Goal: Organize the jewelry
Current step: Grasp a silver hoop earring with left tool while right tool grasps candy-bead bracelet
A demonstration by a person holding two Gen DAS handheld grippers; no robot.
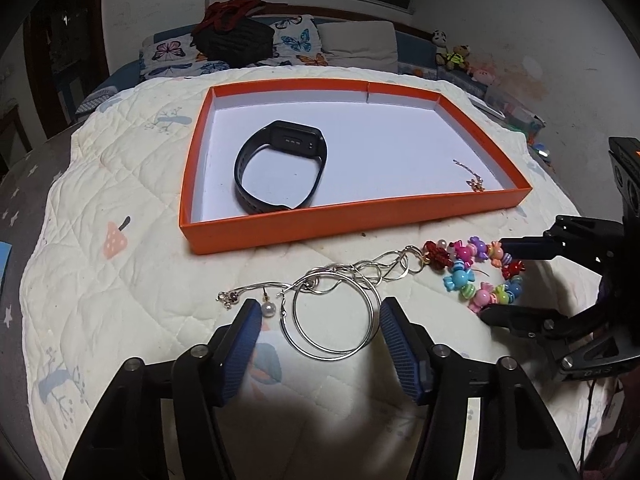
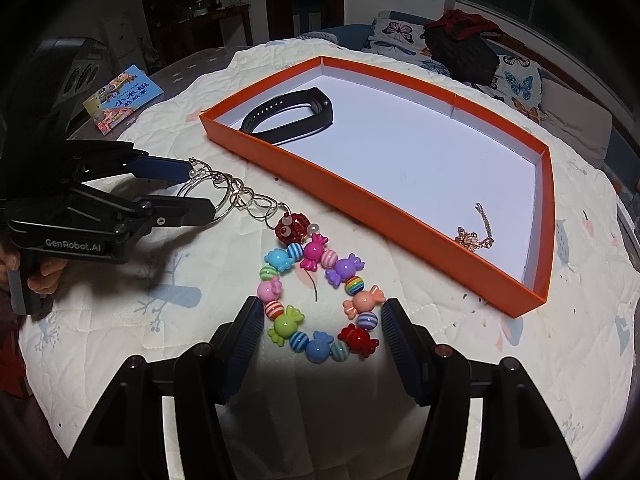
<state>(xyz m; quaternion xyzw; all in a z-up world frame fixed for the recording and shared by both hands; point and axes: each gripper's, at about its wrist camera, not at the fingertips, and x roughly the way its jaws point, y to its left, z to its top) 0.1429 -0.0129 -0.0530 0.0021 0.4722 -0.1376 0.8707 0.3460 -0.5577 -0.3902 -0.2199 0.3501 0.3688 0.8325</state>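
Observation:
An orange tray (image 1: 352, 222) with a white floor lies on a quilted bed; it also shows in the right wrist view (image 2: 360, 190). In it lie a black watch band (image 1: 280, 168) and a small gold chain (image 1: 474, 182). In front of the tray lie silver hoops and chains (image 1: 332, 316), a pearl earring (image 1: 267, 310) and a colourful candy-bead bracelet (image 2: 320, 300). My left gripper (image 1: 320, 316) is open with the hoops between its fingers. My right gripper (image 2: 320, 312) is open around the near part of the bracelet.
Pillows and a dark bag (image 1: 236, 40) lie at the head of the bed. Plush toys (image 1: 456, 56) sit at the far right. A picture book (image 2: 122, 98) lies on the bed's far left edge in the right wrist view.

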